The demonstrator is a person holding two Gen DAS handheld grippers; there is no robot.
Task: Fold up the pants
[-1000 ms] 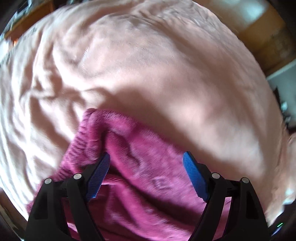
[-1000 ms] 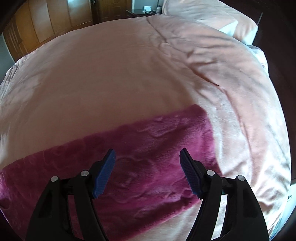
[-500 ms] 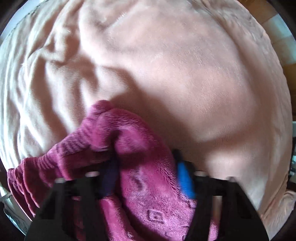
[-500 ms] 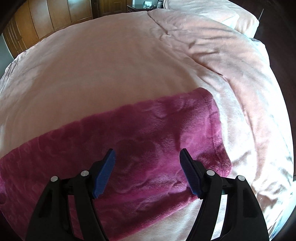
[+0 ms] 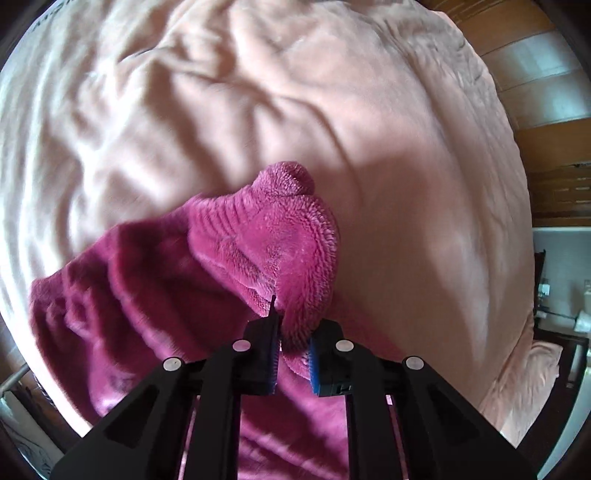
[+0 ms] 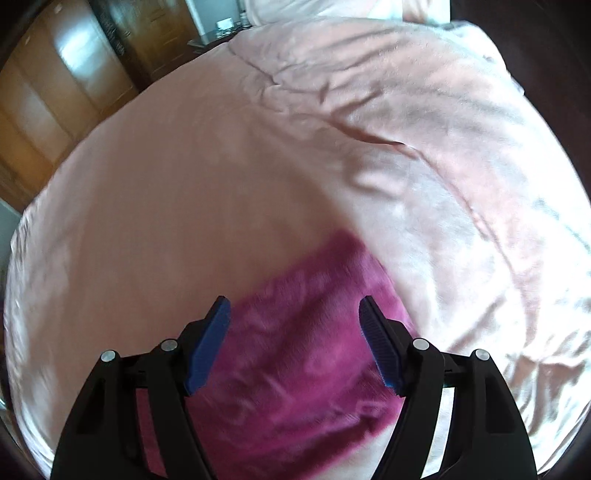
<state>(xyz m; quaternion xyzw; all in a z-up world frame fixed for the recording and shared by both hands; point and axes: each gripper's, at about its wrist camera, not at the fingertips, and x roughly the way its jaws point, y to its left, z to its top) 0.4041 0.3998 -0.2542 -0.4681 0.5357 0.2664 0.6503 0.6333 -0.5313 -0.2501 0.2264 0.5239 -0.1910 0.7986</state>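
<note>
The pants are magenta fleece and lie on a pink bedspread. My left gripper is shut on a bunched fold of the ribbed end of the pants, which stands up ahead of the blue pads. In the right wrist view the other end of the pants lies flat. My right gripper is open and hovers just above that end, with the fabric showing between its blue pads. It holds nothing.
The pink bedspread is wrinkled toward the right. Wooden wardrobe doors stand beyond the bed's far left edge. A pillow lies at the head. Wooden panels show past the bed's right edge.
My left gripper closed on the ribbed end of the pants and lifted it into a bunch. My right gripper stayed open and shifted over the other end of the pants.
</note>
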